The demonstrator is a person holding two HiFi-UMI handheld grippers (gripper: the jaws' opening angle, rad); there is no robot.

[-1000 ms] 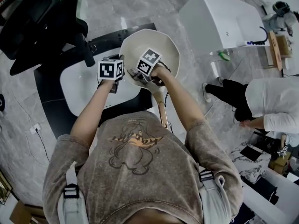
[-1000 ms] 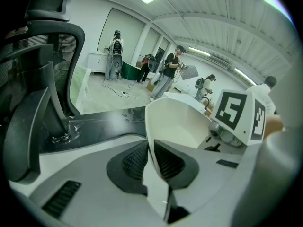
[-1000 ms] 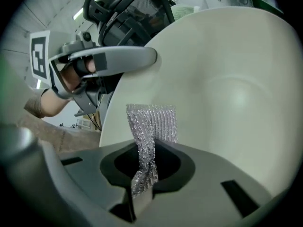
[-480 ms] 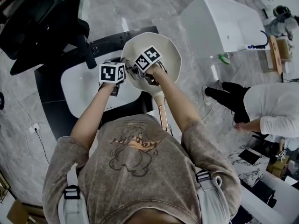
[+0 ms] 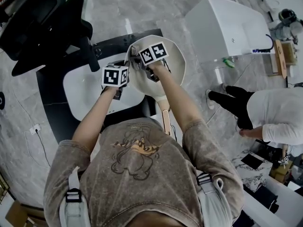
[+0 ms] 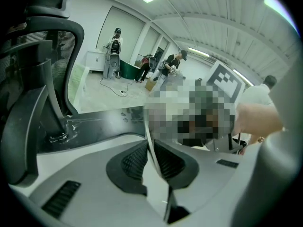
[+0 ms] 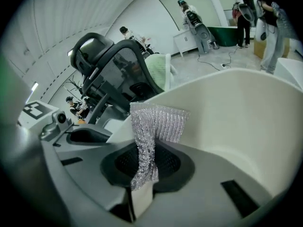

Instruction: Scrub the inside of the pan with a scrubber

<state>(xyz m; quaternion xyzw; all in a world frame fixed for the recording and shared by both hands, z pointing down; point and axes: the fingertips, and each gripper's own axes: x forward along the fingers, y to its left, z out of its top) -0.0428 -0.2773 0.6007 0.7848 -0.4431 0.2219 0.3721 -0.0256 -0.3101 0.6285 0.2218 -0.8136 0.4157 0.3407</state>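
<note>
Head view: the pan (image 5: 174,63) is held over the desk (image 5: 47,86), handle toward six o'clock. Left gripper (image 6: 152,161) is nearly closed, pinching the rim at nine o'clock. Right gripper (image 7: 142,169) clamps the scrubber (image 7: 158,122) against the inner wall near eleven o'clock. Scrubbing looks under way; most of the inside seems left.

I count one pan (image 5: 174,63), one scrubber (image 7: 154,126) between my right jaws, two grippers, the left gripper (image 6: 152,162) and the right gripper (image 7: 144,162), one black office chair (image 5: 42,27), one bystander (image 5: 274,115).
</note>
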